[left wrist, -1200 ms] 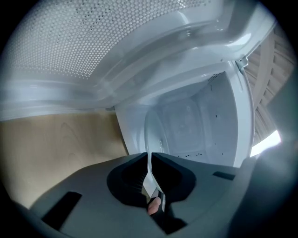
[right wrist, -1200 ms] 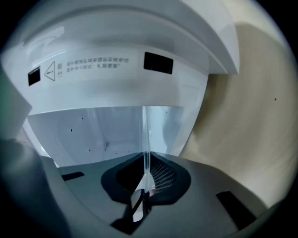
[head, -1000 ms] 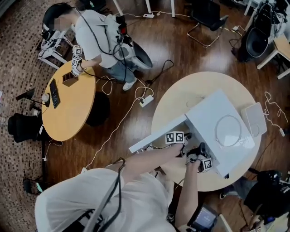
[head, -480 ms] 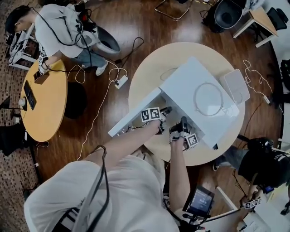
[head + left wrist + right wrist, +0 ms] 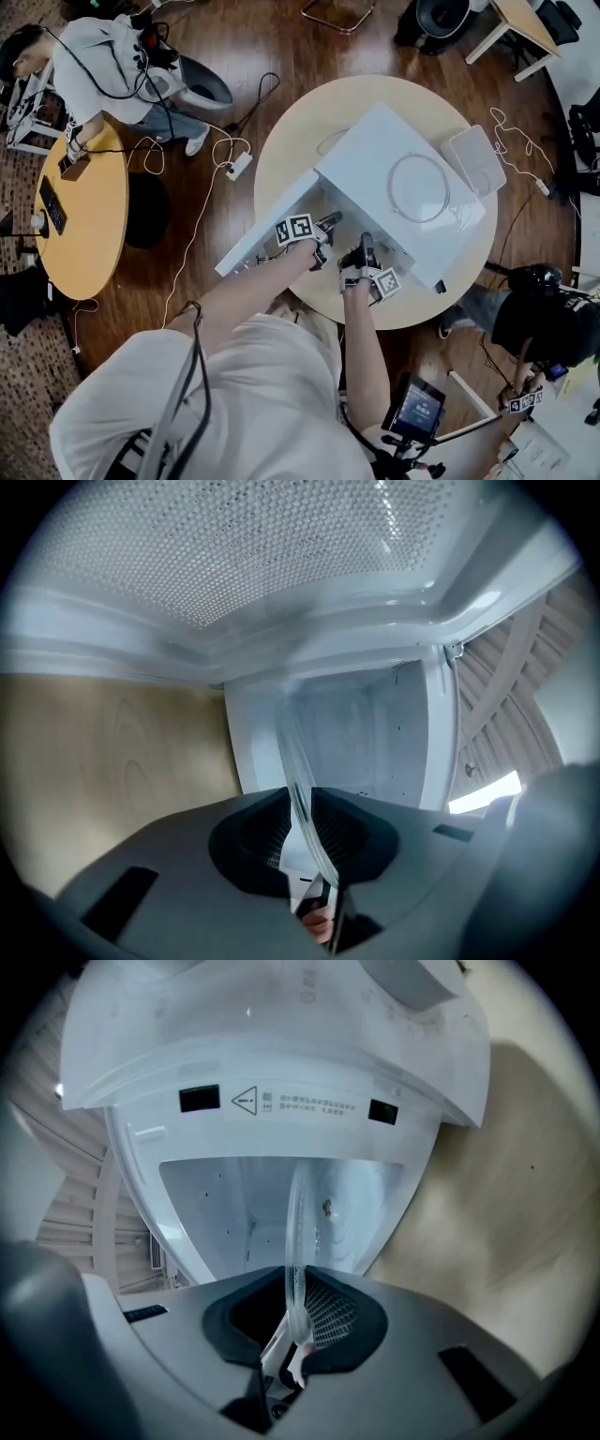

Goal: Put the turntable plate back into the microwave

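Observation:
The clear glass turntable plate (image 5: 295, 752) stands on edge in front of the open white microwave (image 5: 366, 150). Its rim runs between the pads of both grippers. My left gripper (image 5: 298, 803) has just been closing, and its pads press on the rim. It sits at the cavity mouth (image 5: 356, 733), beside the swung-out door (image 5: 267, 234). My right gripper (image 5: 298, 1288) is shut on the plate's (image 5: 298, 1232) other side and faces the cavity (image 5: 244, 1204). In the head view the left gripper (image 5: 323, 230) and right gripper (image 5: 361, 255) are close together at the microwave's front. The plate cannot be made out there.
The microwave stands on a round wooden table (image 5: 300, 141). A round ring (image 5: 420, 187) lies on its top and a flat white device (image 5: 473, 159) is beside it. Cables and a power strip (image 5: 239, 166) cross the floor. A person works at another round table (image 5: 84, 216).
The head view has swung, so the microwave now shows further up and left. Both grippers have stayed at the microwave's front, and the right one has edged closer to the opening.

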`<state>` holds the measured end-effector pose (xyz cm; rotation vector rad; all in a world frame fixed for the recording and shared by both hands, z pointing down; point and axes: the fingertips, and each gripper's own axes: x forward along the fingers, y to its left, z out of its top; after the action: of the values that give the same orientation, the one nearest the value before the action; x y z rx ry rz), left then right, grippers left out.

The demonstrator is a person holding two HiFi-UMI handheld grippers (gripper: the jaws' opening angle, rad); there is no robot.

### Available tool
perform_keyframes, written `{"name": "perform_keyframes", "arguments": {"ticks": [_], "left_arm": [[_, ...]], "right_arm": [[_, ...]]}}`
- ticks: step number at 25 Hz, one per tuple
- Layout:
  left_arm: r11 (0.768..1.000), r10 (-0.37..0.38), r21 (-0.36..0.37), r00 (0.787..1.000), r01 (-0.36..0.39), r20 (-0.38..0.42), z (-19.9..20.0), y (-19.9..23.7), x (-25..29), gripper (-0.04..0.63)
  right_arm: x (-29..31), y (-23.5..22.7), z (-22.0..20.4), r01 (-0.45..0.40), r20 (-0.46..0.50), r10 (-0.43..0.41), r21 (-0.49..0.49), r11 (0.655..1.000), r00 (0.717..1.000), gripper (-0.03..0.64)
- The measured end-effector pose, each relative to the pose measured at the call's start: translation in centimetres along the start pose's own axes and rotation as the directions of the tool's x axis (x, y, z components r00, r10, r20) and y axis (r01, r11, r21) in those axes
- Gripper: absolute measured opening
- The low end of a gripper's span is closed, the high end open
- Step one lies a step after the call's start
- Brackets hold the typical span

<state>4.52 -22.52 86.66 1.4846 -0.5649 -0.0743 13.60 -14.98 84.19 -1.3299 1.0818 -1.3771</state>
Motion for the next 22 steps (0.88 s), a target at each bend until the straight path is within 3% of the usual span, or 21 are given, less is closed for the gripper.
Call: {"name": "perform_keyframes", "arguments": {"ticks": [11, 15, 22], "left_arm": [[0.995, -0.087, -0.055, 0.995, 0.084, -0.042, -2.3, -1.8, -3.0, 0.064], [0.992, -0.124, -0.012, 0.988, 0.123, -0.088, -3.3, -3.1, -4.1, 0.066], [0.994, -0.109, -0.028, 0.994, 0.108, -0.033, -2.1, -2.6, -6.0, 0.067]], "right_arm": [[-3.0, 2.0, -1.4, -0.037, -0.052, 0.036, -0.019, 0.999, 0.998, 0.043], [-4.3, 3.0, -1.5, -0.057, -0.072, 0.054, -0.035, 0.998, 0.996, 0.043], [-6.0, 4.5, -2.0, -0.078, -0.131, 0.070, -0.059, 0.995, 0.989, 0.043]]}}
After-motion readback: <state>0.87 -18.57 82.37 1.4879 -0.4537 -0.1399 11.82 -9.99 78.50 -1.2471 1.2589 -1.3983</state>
